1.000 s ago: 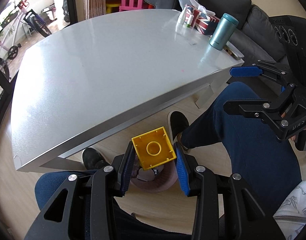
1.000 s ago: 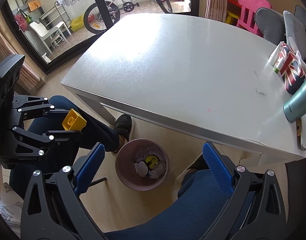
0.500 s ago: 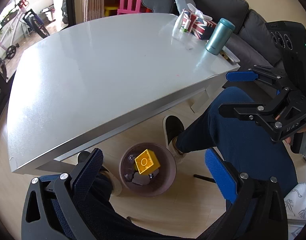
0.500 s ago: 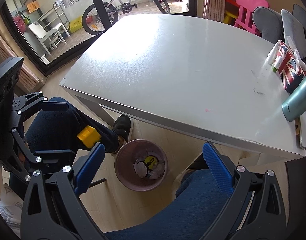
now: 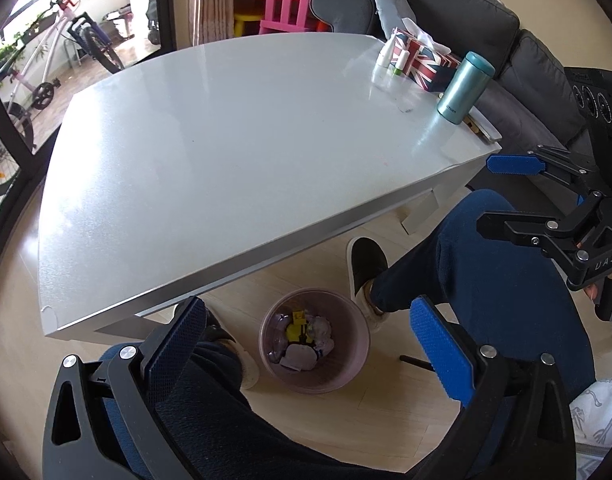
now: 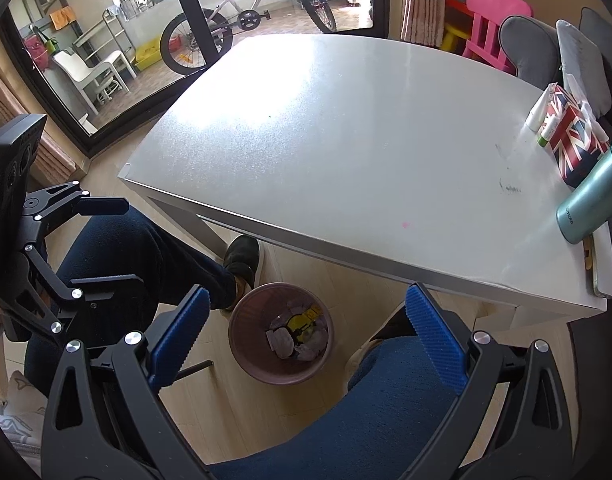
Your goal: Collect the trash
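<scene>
A mauve waste bin (image 5: pixel 347 376) stands on the floor under the table's near edge; it also shows in the right wrist view (image 6: pixel 246 356). Inside lie crumpled scraps and a yellow toy brick (image 5: pixel 296 322), seen too in the right wrist view (image 6: pixel 311 314). My left gripper (image 5: pixel 306 344) is open and empty, held above the bin. My right gripper (image 6: pixel 304 334) is open and empty, also above the bin. Each gripper shows in the other's view: the right (image 5: pixel 505 192), the left (image 6: pixel 110 244).
A white table (image 5: pixel 226 152) carries a teal flask (image 5: pixel 463 88), a Union Jack tissue box (image 5: pixel 425 62) and small tubes at its far right. The person's legs (image 5: pixel 485 280) and shoes flank the bin. A sofa, pink chair and bicycle stand beyond.
My left gripper opened and let go of the yellow brick, which fell into the bin. The left gripper rose a little. The right gripper stayed open.
</scene>
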### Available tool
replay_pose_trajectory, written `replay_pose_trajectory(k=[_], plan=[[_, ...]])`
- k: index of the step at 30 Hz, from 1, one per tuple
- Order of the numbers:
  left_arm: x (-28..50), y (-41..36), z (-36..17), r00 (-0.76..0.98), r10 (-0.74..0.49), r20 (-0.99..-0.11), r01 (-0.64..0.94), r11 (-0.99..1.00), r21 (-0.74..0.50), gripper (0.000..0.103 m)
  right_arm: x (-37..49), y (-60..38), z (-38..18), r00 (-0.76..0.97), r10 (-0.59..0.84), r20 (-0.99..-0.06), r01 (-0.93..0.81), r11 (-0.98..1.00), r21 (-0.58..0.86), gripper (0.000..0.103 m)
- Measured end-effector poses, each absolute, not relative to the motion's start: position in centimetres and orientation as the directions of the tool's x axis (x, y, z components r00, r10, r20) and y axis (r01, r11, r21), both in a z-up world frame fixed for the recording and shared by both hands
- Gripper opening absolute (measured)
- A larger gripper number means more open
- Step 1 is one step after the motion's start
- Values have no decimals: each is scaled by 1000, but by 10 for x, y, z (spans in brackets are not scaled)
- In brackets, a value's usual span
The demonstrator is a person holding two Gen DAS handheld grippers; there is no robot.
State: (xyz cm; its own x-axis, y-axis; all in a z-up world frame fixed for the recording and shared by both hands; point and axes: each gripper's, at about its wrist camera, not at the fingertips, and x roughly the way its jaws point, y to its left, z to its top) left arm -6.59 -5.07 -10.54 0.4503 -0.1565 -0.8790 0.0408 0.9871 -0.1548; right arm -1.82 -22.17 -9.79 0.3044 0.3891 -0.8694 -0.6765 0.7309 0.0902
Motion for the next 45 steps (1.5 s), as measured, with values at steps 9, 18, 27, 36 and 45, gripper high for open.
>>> replay_pose_trajectory(k=[9,18,27,36,45], plan=[[-58,-25,-68,510,-90,-856,-26,992,-120,98,-3,-222,-56,376,403,-834,-659,749,65,98],[-45,0,-32,552,-23,-833,-82,993,-82,98,24,-217,-12,448,410,-794,-632,774,43,100],[-34,17,3,596,19,-803,-101,994,-52,98,40,-211,18,478,421,-771,-624,781,40,100],[-23,28,26,632,14,-775,-118,990,-78,98,49,-211,48,517,438,-735,-613,789,40,100],[-13,26,24,605,21,-796,-119,991,-65,98,51,-211,58,528,452,-719,-619,784,38,100]])
